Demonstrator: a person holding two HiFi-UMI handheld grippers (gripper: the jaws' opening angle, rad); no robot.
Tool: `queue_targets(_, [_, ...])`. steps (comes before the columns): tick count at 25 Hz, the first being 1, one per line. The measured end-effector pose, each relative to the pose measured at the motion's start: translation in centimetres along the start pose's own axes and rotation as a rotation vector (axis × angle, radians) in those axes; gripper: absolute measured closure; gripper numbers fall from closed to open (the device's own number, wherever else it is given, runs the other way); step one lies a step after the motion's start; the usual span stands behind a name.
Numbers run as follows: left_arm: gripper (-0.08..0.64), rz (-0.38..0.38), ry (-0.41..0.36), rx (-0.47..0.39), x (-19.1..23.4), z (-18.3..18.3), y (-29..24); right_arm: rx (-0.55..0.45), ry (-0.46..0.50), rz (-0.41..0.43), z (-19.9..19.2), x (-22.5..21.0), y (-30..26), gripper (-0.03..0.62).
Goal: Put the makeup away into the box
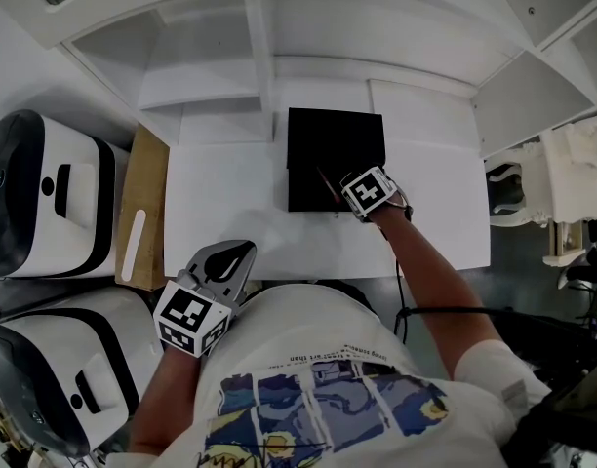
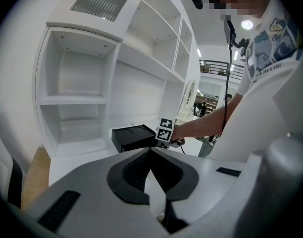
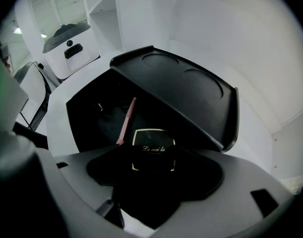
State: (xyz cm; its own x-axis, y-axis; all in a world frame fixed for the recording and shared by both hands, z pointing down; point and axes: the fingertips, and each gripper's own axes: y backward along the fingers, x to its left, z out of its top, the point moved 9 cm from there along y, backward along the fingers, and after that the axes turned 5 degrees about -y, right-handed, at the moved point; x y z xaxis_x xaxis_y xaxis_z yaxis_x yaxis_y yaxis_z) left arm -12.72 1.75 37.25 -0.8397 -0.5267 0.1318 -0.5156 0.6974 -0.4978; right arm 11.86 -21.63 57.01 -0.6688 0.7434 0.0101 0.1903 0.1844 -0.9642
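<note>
Now the white table (image 1: 220,203) carries the open black box (image 1: 330,144) toward 12 o'clock. At the box's 5 o'clock corner the right gripper (image 3: 152,163) clamps a black compact (image 3: 152,144) over the opening. The left gripper (image 2: 150,150), at the table's 7 o'clock, is closed and empty. A pink stick (image 3: 126,123) lies inside the box.

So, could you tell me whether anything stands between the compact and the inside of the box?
Nothing visible does. The right gripper holds the compact at the open mouth of the box, with the lid raised. A pink stick lies inside, left of it.
</note>
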Motion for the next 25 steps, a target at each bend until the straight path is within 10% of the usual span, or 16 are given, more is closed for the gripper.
queue_targets(21, [0.546,-0.051,-0.029,0.034,-2.1,1.9,-3.6,-0.312,0.006,0.113,-1.0,-0.3,8.0,0.278])
queue_targets(25, [0.546,-0.052,-0.027,0.041,-3.3,2.5,-4.7,-0.414,-0.017,0.146,-3.0,-0.6,10.4,0.445])
